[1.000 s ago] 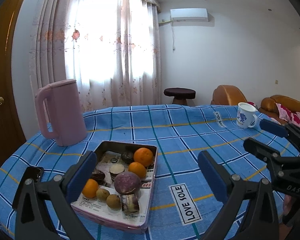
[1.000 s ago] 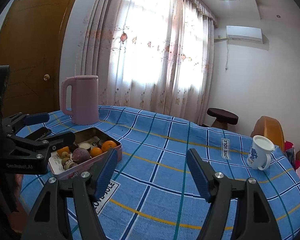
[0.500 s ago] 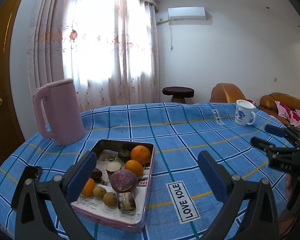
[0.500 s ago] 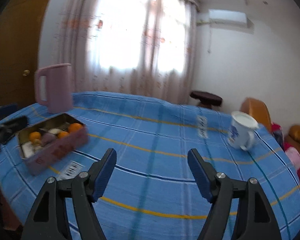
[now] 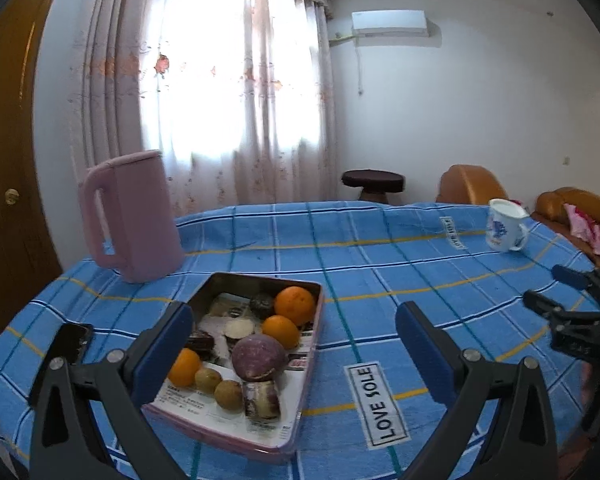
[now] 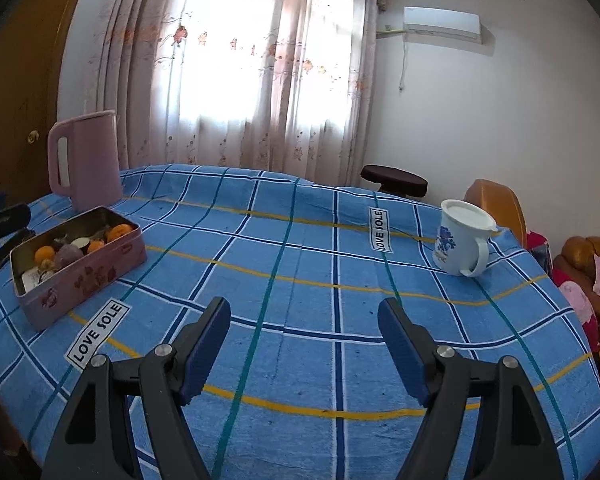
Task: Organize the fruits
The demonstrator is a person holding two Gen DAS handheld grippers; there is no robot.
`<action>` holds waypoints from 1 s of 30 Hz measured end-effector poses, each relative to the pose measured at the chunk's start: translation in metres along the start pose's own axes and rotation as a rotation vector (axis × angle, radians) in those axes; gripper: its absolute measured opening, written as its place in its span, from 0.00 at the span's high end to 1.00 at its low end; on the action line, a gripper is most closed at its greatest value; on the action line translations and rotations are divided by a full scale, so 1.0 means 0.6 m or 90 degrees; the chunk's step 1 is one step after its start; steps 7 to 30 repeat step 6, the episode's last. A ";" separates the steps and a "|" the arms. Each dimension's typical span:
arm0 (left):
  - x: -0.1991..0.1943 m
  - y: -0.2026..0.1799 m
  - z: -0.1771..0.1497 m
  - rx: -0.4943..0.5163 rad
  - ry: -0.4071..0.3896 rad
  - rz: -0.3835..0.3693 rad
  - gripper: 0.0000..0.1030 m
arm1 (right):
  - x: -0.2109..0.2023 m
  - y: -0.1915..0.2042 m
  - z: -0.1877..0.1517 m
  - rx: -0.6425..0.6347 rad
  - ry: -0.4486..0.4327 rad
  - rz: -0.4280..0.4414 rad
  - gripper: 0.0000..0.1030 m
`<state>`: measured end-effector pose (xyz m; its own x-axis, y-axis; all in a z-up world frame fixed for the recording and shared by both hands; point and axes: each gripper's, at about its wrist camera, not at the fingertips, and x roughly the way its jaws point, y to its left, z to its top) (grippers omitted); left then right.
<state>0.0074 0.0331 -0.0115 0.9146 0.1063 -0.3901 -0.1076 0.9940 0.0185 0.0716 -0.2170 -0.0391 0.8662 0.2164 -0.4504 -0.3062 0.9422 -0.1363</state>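
Left wrist view: my left gripper (image 5: 292, 344) hangs wide open and empty above the tin (image 5: 312, 344) of fruit (image 5: 295, 305), its left finger over the tin's near-left part. Right wrist view: my right gripper (image 6: 304, 340), wide open and empty, stands well right of the tin (image 6: 84, 276)

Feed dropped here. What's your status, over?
Both tongs open, empty: left, right. Fruit in the tin, left of center. Mug far right, kettle behind tin. Nothing blocking.

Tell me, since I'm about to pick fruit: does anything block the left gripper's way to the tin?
Nothing visible does. The left gripper, jaws open, hangs just above the near end of the tin; the fruits lie uncovered.
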 end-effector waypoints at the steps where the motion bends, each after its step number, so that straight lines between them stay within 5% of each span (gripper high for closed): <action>1: -0.002 0.002 -0.001 -0.002 -0.004 -0.015 0.00 | 0.001 0.002 0.000 -0.001 0.001 0.001 0.25; 30: -0.001 0.004 -0.002 -0.007 0.000 -0.020 0.00 | 0.004 0.002 -0.003 -0.002 0.005 0.000 0.25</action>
